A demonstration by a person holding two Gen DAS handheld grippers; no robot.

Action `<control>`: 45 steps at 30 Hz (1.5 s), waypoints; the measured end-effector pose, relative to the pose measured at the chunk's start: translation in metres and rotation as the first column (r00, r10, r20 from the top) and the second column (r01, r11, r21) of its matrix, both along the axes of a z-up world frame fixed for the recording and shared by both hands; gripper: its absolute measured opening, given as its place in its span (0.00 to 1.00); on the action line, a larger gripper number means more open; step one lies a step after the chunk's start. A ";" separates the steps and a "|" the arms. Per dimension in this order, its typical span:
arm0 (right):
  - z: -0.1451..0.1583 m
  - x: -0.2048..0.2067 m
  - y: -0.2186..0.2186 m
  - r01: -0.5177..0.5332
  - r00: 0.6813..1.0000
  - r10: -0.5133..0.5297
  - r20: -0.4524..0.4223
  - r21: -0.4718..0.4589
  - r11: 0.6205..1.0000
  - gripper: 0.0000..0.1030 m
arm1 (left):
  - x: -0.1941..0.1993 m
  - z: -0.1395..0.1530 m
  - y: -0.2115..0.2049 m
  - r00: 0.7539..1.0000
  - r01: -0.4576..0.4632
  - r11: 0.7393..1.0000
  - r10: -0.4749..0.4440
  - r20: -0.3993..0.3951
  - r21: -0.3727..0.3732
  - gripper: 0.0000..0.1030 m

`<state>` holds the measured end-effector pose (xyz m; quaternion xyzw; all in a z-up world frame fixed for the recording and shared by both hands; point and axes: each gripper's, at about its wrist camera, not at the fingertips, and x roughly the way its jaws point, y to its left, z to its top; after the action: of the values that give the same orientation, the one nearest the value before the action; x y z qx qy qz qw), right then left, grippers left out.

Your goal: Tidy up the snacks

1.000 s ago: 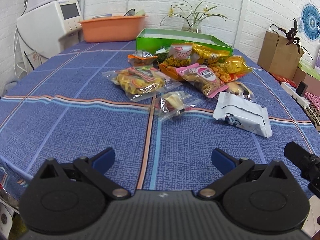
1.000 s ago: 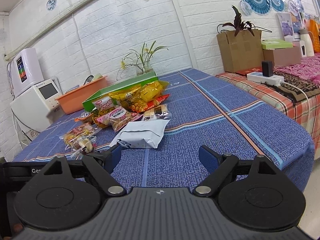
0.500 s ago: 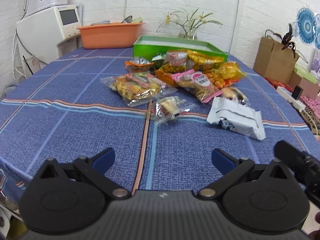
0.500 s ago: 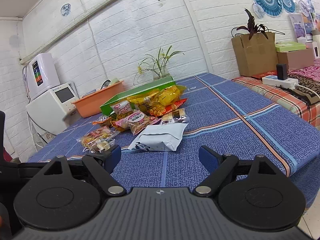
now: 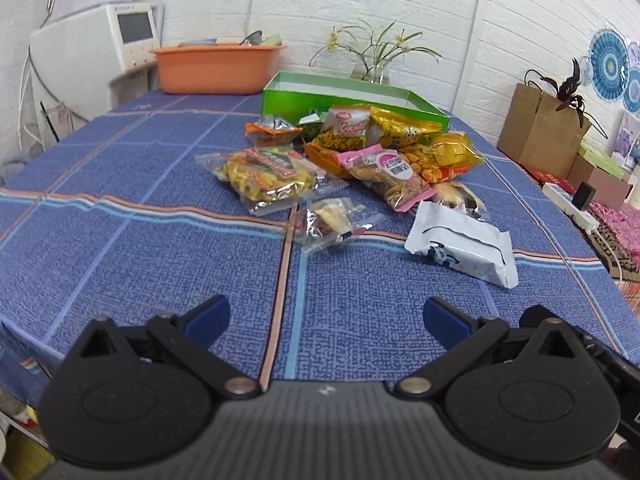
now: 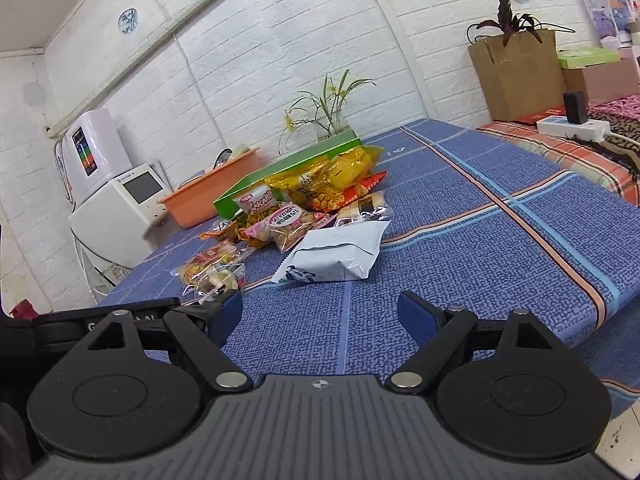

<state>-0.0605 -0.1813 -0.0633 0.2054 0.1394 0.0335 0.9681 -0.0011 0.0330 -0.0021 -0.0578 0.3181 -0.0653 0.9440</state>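
Left gripper (image 5: 326, 316): black w/ blue pads, spread wide, nothing btwn them, hovering over the near edge of the blue patterned tablecloth w/ orange and light-blue stripes (image 5: 140, 248). Right gripper (image 6: 320, 312): same build, also spread wide and empty, low over the cloth near the table's corner.

Snacks sit in a loose pile mid-table, well apart from both grippers. Nearest is a white rectangular plastic pouch w/ dark print (image 5: 464, 242), lying flat on the right side of the pile; in the right wrist view it's straight ahead (image 6: 336, 254). Beside it, left, a small clear packet w/ yellow and red pieces (image 5: 334, 222). Behind that, a larger clear bag of yellow chips w/ a dark red label (image 5: 268, 174). A pink-edged bag of nuts (image 5: 386, 176) lies to the right of the chips, leaning on shiny yellow-orange bags (image 5: 444, 156). A small orange packet (image 5: 272, 130) sits at the pile's far-left edge.

Behind the pile, touching it: an open green cardboard box, shallow (image 5: 352, 92); inside can't be seen. Further back-left, an orange plastic basin (image 5: 216, 68), near a white appliance w/ a small screen (image 5: 132, 36). A glass vase w/ green stems and yellow flowers (image 5: 372, 56) stands behind the box.
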 end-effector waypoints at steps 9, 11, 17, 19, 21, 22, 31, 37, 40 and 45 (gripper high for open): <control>0.001 0.000 0.001 0.021 1.000 -0.022 -0.007 -0.022 1.000 1.00 | 0.005 -0.005 0.008 0.999 0.003 0.996 -0.008 -0.054 -0.092 1.00; 0.000 0.000 0.000 0.026 1.000 -0.026 -0.014 -0.016 1.000 1.00 | 0.006 -0.007 0.005 0.998 0.018 0.996 -0.024 -0.064 -0.086 1.00; -0.004 0.002 -0.004 0.031 0.999 -0.030 -0.038 0.010 0.999 1.00 | 0.006 -0.008 0.001 0.996 0.043 0.997 -0.048 -0.073 -0.070 1.00; -0.004 0.001 -0.003 0.031 0.999 -0.031 -0.034 0.007 0.999 1.00 | 0.005 -0.008 0.002 0.997 0.036 0.997 -0.041 -0.068 -0.073 1.00; -0.004 0.001 -0.003 0.035 0.999 -0.035 -0.036 0.006 0.999 1.00 | 0.005 -0.008 0.003 0.997 0.032 0.996 -0.037 -0.065 -0.080 1.00; -0.004 0.001 -0.003 0.036 0.999 -0.036 -0.039 0.009 0.999 1.00 | 0.005 -0.008 0.004 0.997 0.033 0.996 -0.038 -0.064 -0.085 1.00; -0.007 0.003 -0.007 0.051 0.997 -0.049 -0.064 0.028 0.998 1.00 | 0.008 -0.010 -0.002 0.994 0.061 0.996 -0.066 -0.087 -0.068 1.00; -0.007 0.002 -0.007 0.052 0.997 -0.050 -0.064 0.028 0.998 1.00 | 0.007 -0.011 -0.002 0.994 0.061 0.996 -0.066 -0.087 -0.066 1.00; -0.007 0.002 -0.008 0.053 0.997 -0.051 -0.063 0.031 0.998 1.00 | 0.008 -0.011 -0.003 0.994 0.062 0.996 -0.067 -0.089 -0.060 1.00; -0.007 0.001 -0.009 0.056 0.997 -0.054 -0.063 0.028 0.998 1.00 | 0.008 -0.012 -0.005 0.993 0.066 0.997 -0.069 -0.092 -0.043 1.00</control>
<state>-0.0590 -0.1898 -0.0706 0.2243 0.1631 0.0026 0.9608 0.0069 0.0283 -0.0137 -0.0688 0.3624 -0.1008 0.9240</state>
